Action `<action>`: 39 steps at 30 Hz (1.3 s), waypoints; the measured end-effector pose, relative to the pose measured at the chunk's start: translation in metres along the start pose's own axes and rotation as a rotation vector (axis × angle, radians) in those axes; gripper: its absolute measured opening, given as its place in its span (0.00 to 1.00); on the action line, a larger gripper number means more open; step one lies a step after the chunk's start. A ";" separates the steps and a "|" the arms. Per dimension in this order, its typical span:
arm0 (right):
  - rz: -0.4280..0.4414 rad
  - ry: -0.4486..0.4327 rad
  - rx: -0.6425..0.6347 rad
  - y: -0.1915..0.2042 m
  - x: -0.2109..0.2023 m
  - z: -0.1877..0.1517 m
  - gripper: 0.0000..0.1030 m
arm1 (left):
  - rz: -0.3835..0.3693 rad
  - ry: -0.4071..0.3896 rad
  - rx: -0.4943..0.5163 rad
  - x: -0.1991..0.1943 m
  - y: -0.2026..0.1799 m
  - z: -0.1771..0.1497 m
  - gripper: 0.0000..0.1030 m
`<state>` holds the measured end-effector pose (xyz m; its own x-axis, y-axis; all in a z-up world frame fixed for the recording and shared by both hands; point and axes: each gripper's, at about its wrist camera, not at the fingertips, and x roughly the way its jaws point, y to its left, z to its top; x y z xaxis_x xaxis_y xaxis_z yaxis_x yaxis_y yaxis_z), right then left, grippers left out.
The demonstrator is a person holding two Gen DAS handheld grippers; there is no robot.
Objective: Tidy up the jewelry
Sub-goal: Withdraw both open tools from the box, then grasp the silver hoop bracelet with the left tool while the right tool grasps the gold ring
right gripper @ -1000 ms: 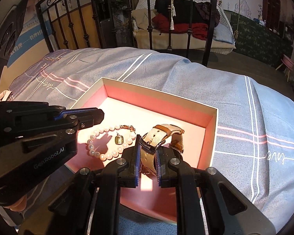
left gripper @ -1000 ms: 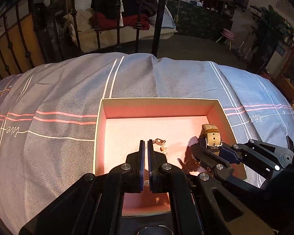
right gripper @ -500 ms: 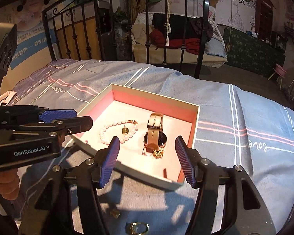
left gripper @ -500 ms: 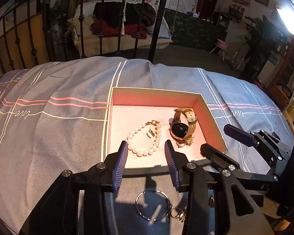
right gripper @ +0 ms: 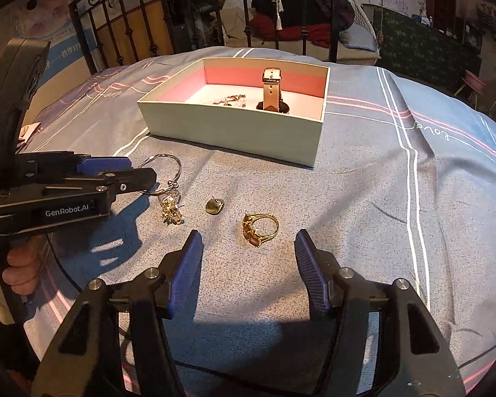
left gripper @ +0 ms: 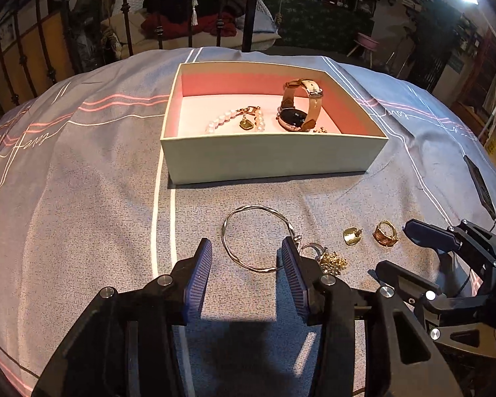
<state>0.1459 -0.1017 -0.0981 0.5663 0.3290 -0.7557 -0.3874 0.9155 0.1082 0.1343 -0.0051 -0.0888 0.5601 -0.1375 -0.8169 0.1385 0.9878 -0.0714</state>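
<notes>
A cream box (left gripper: 271, 155) with a pink lining stands on the bed and holds a pearl bracelet (left gripper: 221, 120) and a tan-strapped watch (left gripper: 294, 119). In front of it lie a thin bangle (left gripper: 258, 206), a gold cluster (left gripper: 332, 261), a small gold piece (left gripper: 352, 235) and a gold ring (left gripper: 385, 233). My left gripper (left gripper: 245, 243) hovers at the bangle's near edge, its jaws opening and holding nothing. My right gripper (right gripper: 248, 236) stands open just short of the gold ring (right gripper: 252, 231), not touching it. The right wrist view shows the left gripper (right gripper: 142, 169) over the bangle (right gripper: 175, 162).
A grey bedspread (left gripper: 82, 215) with pink and white lines covers the bed. Black iron bars (left gripper: 249, 6) rise behind the box. A dark flat device (left gripper: 479, 182) lies at the right. A person's hand (right gripper: 16, 264) grips the left tool's handle.
Both grippers went from shut to open, leaving the pearl bracelet and watch in the box. They drew back toward me, so the loose jewelry in front of the box came into view.
</notes>
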 end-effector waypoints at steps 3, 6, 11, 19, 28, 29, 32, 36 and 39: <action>0.001 -0.002 0.003 0.000 0.000 0.000 0.58 | -0.008 0.004 0.029 0.001 -0.003 -0.002 0.47; -0.001 -0.001 0.002 -0.001 0.001 -0.001 0.58 | -0.009 0.008 0.057 0.006 -0.007 -0.002 0.53; 0.000 0.002 0.002 -0.001 0.001 -0.002 0.58 | 0.016 0.014 0.101 0.017 -0.016 0.002 0.59; 0.005 0.019 -0.009 -0.001 0.007 0.001 0.58 | -0.003 0.005 0.077 0.021 -0.009 0.006 0.53; 0.019 0.033 -0.012 -0.003 0.015 0.011 0.39 | -0.037 -0.015 0.039 0.016 -0.003 0.004 0.50; 0.021 0.032 -0.011 -0.003 0.015 0.011 0.34 | -0.038 -0.015 0.036 0.016 -0.003 0.004 0.50; 0.026 0.023 -0.018 -0.002 0.013 0.010 0.24 | -0.042 -0.025 0.024 0.013 -0.004 0.004 0.50; 0.021 0.005 -0.022 -0.001 0.009 0.010 0.24 | -0.030 -0.036 0.024 0.008 -0.005 0.004 0.50; 0.026 -0.014 -0.020 0.000 0.003 0.011 0.24 | -0.033 -0.048 0.026 0.001 -0.006 0.005 0.50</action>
<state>0.1554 -0.0983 -0.0933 0.5664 0.3558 -0.7434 -0.4161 0.9021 0.1147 0.1380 -0.0115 -0.0870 0.5933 -0.1736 -0.7860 0.1780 0.9806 -0.0823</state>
